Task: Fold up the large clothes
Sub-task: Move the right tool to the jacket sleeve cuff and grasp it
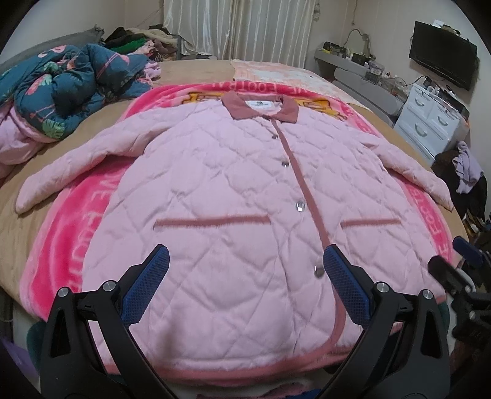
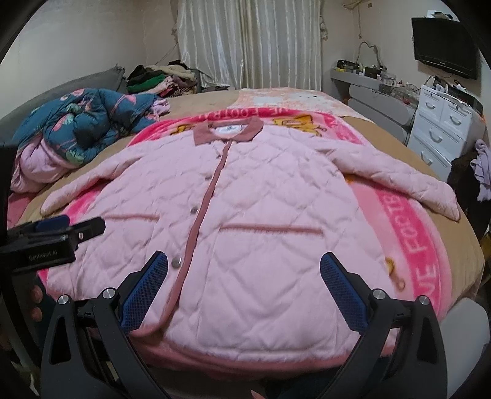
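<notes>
Bedroom surroundings frame the scene: a bed (image 1: 190,69) covered in tan fabric, pale curtains (image 1: 242,27) at the top centre. At the bottom of each view a gripper is held above the near hem, the left gripper (image 1: 245,284) and the right gripper (image 2: 244,284) both with jaws spread wide and nothing between them, presumably poised to take the lower edge. Just beyond them the pink quilted jacket (image 1: 214,190) is laid flat, buttoned, collar towards the top of the frame, both sleeves spread to the sides, a layout that seems meant to ease folding. A bright pink blanket (image 1: 61,233) is spread beneath it. A teal floral quilt (image 1: 61,83) is bunched at upper left, and white drawers (image 1: 429,119) stand at the right edge.
</notes>
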Demonstrator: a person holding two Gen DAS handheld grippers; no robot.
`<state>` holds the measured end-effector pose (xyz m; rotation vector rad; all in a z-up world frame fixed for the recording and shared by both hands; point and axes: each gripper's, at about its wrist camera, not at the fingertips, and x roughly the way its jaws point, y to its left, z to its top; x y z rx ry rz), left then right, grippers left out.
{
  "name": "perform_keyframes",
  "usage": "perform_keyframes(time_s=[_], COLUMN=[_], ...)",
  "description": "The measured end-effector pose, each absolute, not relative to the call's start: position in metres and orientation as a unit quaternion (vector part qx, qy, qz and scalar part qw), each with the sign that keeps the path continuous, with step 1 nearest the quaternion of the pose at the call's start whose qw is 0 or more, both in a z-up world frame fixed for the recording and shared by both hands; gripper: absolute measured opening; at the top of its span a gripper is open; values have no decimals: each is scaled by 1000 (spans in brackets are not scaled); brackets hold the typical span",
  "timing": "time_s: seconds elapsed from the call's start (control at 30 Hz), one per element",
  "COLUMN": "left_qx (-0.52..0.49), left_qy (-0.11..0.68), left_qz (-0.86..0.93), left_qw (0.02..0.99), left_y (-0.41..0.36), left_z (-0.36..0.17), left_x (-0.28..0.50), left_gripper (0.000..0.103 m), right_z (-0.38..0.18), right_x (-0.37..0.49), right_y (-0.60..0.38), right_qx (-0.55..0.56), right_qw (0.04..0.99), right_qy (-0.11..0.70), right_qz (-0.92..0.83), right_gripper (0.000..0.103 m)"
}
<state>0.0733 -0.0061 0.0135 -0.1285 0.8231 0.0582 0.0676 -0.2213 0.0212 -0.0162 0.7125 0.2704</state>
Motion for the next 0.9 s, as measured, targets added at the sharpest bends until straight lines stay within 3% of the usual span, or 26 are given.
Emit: perform_keyframes(time_s=[0.9], left_qx=[-57], left_qy=[433], left_qz=[17], left_qw=[899], left_y=[-36], left_z=[35], left_x=[253], left_gripper=[94], right_z=[61], right_x=[240], right_y=[-263], right_qx=[43], right_qw=[935], right_qy=[340], right_qz=[91], right_gripper=[99])
